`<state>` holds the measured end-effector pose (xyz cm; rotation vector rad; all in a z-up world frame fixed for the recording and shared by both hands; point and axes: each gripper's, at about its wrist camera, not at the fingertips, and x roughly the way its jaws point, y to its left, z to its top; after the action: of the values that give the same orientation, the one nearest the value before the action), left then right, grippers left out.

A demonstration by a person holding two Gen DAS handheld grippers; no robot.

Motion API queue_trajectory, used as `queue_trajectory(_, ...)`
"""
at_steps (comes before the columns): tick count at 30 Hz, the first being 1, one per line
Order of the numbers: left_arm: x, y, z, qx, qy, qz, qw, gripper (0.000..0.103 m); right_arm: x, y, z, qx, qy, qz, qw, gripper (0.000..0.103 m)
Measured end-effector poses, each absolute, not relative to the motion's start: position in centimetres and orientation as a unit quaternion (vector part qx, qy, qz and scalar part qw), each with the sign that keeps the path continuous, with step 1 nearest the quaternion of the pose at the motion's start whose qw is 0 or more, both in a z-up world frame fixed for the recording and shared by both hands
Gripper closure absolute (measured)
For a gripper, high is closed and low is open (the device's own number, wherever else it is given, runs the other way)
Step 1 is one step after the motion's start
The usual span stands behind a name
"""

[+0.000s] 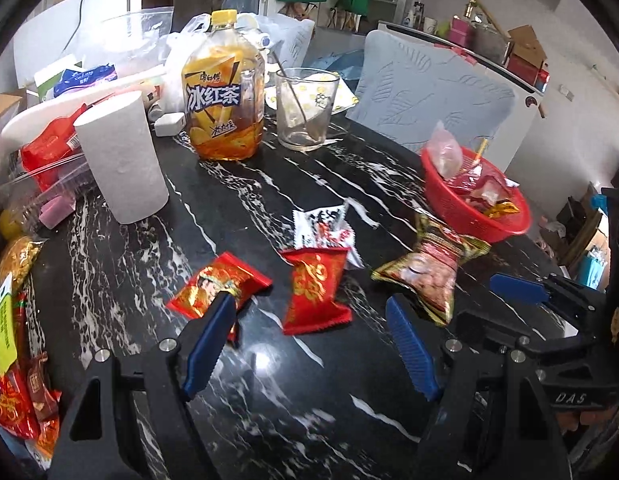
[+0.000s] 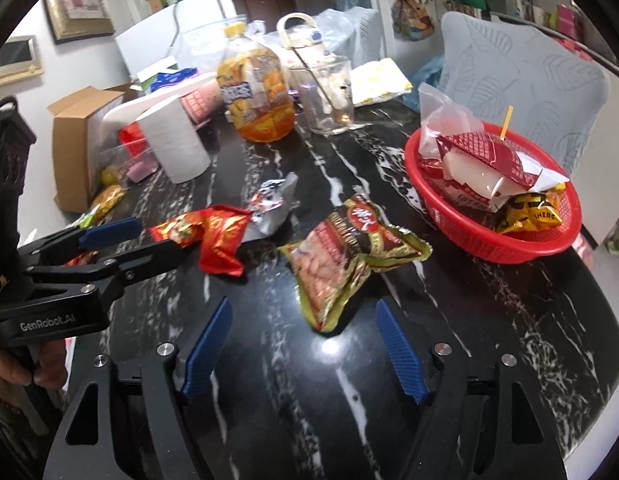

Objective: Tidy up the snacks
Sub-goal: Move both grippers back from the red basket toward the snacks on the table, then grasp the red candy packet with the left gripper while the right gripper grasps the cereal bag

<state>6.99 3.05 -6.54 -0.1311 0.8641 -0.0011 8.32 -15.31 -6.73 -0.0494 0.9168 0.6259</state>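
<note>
Black marble table (image 1: 269,420) is lying under both our grippers. We are hovering the left gripper (image 1: 309,340) with fingers spread, nothing between them, near two red snack packets (image 1: 315,288). We are keeping the right gripper (image 2: 305,344) spread too, just near of the gold-edged peanut packet (image 2: 345,252). Far right, the red basket (image 2: 461,236) is holding more snacks.

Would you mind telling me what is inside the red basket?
The red basket holds a clear bag, a red-and-white packet and a yellow packet; anything beneath them is hidden.
</note>
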Motion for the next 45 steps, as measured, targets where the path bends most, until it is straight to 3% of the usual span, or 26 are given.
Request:
queue_trajectory(2,7.7,3.5,-6.9,-0.061,0.422,0.003,0.905,0.026,9.2,-15.2,-7.1,-0.020,0.440,0.289,0.850,0.028)
queue_trajectory(5,8.9,4.1,-7.5,-0.060,0.433,0.006,0.899,0.026,10.7,-15.1,-7.6,-0.017,0.448,0.270,0.852,0.018)
queue_trajectory(13,11.2,6.2,-8.4,-0.065,0.444,0.023,0.893,0.026,14.1,-14.2,-8.2,-0.005,0.452,0.262,0.852,0.017)
queue_trajectory(26,13.0,8.3,-11.8,-0.068,0.488,0.033,0.869,0.026,15.3,-11.3,-9.6,-0.054,0.457,0.279,0.843,0.017)
queue_trajectory(30,12.9,7.9,-12.0,-0.055,0.479,0.027,0.876,0.026,15.3,-11.3,-10.1,-0.058,0.462,0.277,0.841,0.028)
queue_trajectory(31,12.8,7.8,-11.9,-0.053,0.475,0.024,0.878,0.028,15.3,-11.3,-10.2,-0.060,0.464,0.274,0.840,0.032)
queue_trajectory(33,12.8,7.4,-11.9,-0.041,0.471,0.021,0.881,0.057,15.3,-11.4,-10.4,-0.062,0.467,0.272,0.839,0.041)
queue_trajectory(34,12.9,7.2,-12.1,-0.035,0.478,0.018,0.877,0.062,15.3,-11.4,-10.4,-0.062,0.469,0.272,0.838,0.045)
queue_trajectory(45,10.9,3.9,-12.3,-0.026,0.485,-0.010,0.874,0.063,13.6,-12.9,-10.4,-0.056,0.475,0.281,0.832,0.050)
